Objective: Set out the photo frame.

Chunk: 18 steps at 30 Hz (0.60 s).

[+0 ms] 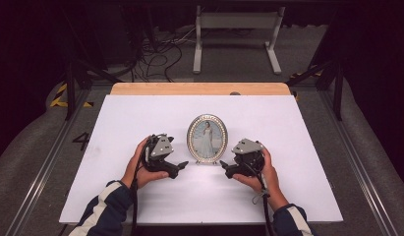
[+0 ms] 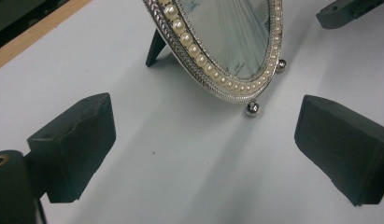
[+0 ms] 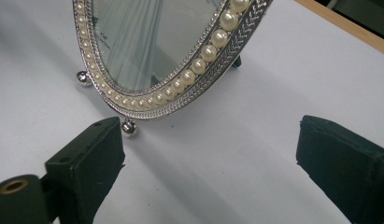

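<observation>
The frame (image 1: 207, 139) is standing upright at the board's (image 1: 121, 162) centre, propped on its back leg (image 2: 155, 48). The left gripper (image 1: 181, 165) is waiting at its 8 o'clock and the right gripper (image 1: 224, 165) at its 4 o'clock, both with jaws spread wide and gripping nothing. Judging by this, each should be closing gently on the pearl rim (image 3: 199, 65), low and level, so the frame is not tipping backward.

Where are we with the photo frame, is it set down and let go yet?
Done: the frame stands upright on the white table on its ball feet and back strut. In hand: nothing; left gripper and right gripper flank it, jaws open and clear of it. Left: probably just drawing both grippers away.
</observation>
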{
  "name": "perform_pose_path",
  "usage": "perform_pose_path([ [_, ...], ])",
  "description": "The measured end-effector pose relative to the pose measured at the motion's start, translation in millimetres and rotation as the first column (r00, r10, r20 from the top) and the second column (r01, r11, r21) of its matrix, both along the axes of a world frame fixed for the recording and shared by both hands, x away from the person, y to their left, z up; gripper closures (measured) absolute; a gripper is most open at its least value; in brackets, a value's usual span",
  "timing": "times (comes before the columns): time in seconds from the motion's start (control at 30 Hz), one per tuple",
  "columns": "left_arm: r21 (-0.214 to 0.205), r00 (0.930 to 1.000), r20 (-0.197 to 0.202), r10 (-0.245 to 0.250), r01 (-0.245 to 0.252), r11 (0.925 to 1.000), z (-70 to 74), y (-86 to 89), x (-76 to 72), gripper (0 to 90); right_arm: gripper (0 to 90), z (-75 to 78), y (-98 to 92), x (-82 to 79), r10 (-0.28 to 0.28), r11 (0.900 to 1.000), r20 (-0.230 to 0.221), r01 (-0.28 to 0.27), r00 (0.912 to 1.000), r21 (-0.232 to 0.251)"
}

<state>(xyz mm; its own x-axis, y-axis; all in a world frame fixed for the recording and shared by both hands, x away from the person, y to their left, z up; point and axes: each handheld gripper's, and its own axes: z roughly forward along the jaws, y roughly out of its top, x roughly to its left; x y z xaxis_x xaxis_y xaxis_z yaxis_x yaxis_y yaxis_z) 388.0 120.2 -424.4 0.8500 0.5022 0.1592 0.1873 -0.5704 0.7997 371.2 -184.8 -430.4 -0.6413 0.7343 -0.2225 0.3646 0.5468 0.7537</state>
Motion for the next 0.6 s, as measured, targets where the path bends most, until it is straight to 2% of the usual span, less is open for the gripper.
perform_pose_path([
  [0.4,0.038,0.9989,0.031,0.034,-0.035,0.9987,-0.8,17.2,-12.8,6.2,10.0,-0.3,0.5,-5.7,0.016,0.9997,-0.002,-0.016,0.9999,-0.021],
  [0.6,0.065,0.9977,0.051,0.044,-0.048,0.9967,-1.4,25.4,-20.4,6.3,10.1,0.8,-7.7,-8.3,0.000,1.0000,0.003,0.000,1.0000,-0.007],
])
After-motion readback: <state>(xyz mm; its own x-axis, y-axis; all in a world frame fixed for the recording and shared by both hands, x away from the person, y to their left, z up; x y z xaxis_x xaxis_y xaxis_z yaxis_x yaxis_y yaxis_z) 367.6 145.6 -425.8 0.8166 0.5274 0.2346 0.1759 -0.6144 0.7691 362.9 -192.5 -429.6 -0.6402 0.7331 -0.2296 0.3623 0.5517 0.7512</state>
